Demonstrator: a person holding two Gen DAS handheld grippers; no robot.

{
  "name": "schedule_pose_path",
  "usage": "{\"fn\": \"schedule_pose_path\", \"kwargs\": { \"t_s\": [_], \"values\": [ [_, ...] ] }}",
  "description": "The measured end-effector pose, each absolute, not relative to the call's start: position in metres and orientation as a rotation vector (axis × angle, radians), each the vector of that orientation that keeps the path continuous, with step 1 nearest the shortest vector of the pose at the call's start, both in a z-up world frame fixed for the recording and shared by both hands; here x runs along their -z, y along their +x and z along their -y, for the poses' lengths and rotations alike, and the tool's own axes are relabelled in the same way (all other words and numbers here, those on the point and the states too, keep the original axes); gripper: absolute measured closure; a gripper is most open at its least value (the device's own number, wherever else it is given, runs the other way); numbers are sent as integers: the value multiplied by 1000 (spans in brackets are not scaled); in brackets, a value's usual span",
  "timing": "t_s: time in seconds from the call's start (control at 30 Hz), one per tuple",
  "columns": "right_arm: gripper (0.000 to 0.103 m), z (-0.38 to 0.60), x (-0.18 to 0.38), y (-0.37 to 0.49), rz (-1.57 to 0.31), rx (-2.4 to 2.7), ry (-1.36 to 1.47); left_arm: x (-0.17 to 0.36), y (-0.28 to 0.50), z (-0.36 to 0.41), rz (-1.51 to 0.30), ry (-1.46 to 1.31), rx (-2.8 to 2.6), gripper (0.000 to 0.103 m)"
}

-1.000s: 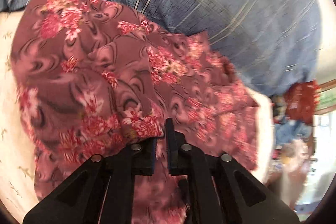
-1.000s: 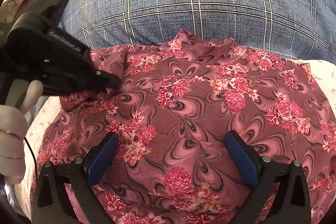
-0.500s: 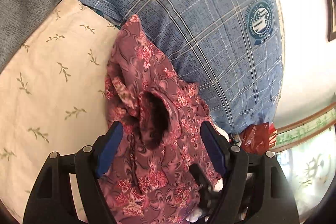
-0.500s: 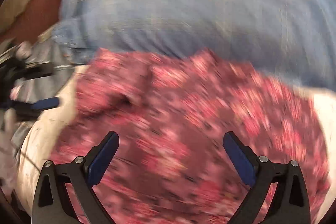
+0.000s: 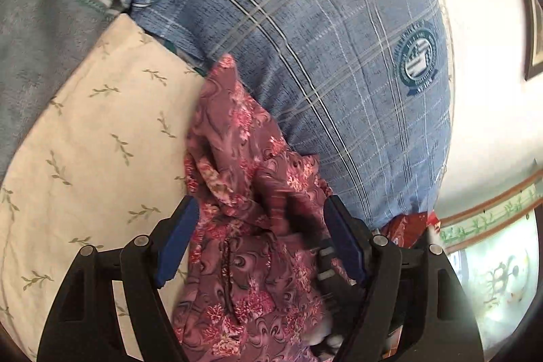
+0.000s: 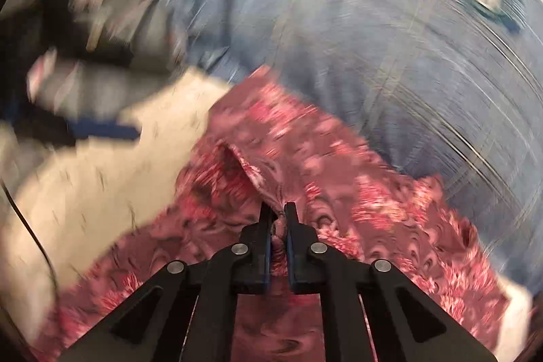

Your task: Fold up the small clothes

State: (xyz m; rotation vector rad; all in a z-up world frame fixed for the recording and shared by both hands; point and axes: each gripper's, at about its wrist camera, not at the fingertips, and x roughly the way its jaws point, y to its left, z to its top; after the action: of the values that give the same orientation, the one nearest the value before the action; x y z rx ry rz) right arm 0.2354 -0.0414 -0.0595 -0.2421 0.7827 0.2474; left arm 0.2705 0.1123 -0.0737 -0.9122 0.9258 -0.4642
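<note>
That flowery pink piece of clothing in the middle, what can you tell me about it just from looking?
The flowery garment is thin, soft-looking cloth, dusty mauve with dark swirls and pink-red blossoms. It lies crumpled and bunched, not yet folded flat, on a cream leaf-print sheet with its far edge against a blue plaid cushion. A dark seam line runs down its near part. The right hand-held gripper has just closed and pinches a fold of it. The left hand-held gripper stands open around a raised bunch, pads not pressing.
</note>
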Motion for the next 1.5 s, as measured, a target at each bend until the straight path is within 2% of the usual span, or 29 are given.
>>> {"fn": "schedule_pose_path", "kwargs": {
  "t_s": [0.1,0.2,0.33,0.43,0.47,0.53,0.57,0.6,0.67,0.83,0.87,0.9,0.97,1.03,1.13,1.17,1.2,1.23,1.27,1.3,1.5],
  "values": [
    [97,106,36,232,-736,-207,33,74,272,-99,-939,-901,516,27],
    [97,178,35,223,-703,-145,317,77,273,-80,-963,-864,566,27],
    [97,266,73,207,-727,5,610,82,275,-60,-991,-806,570,26],
    [97,299,99,196,-740,21,776,95,278,-55,-1041,-870,606,26],
    [91,303,105,192,-725,-17,832,98,278,-54,-1052,-902,630,26],
    [89,307,111,186,-702,-54,905,99,276,-51,-1061,-942,662,26],
    [84,307,113,186,-697,-71,930,96,275,-49,-1053,-932,662,25],
    [69,307,114,188,-698,-60,931,93,275,-45,-1047,-910,652,24],
    [53,305,112,189,-691,-49,928,93,277,-36,-1057,-882,611,21],
    [49,310,109,188,-630,-58,1018,110,304,-31,-1111,-982,510,21],
    [45,313,106,178,-593,-58,1046,112,306,-32,-1109,-1006,504,21],
    [37,314,104,174,-577,-55,1052,114,309,-34,-1109,-1026,494,21],
    [29,314,100,163,-544,-39,1040,118,312,-35,-1110,-1044,472,21],
    [22,311,100,165,-565,-16,992,122,316,-34,-1120,-1043,456,21],
    [21,301,107,191,-700,49,877,121,329,-32,-1137,-1036,415,22],
    [21,296,106,199,-715,61,836,119,334,-32,-1143,-1021,396,29],
    [29,291,101,208,-715,55,793,115,339,-32,-1144,-994,367,43],
    [41,288,97,214,-711,25,768,111,343,-33,-1143,-956,365,87],
    [90,287,89,222,-717,-39,755,108,347,-33,-1153,-923,363,98],
    [99,289,85,222,-710,-60,762,104,347,-36,-1156,-908,351,98],
    [100,300,24,183,-525,-150,758,55,314,-61,-1021,-860,379,98]
  ]
}}
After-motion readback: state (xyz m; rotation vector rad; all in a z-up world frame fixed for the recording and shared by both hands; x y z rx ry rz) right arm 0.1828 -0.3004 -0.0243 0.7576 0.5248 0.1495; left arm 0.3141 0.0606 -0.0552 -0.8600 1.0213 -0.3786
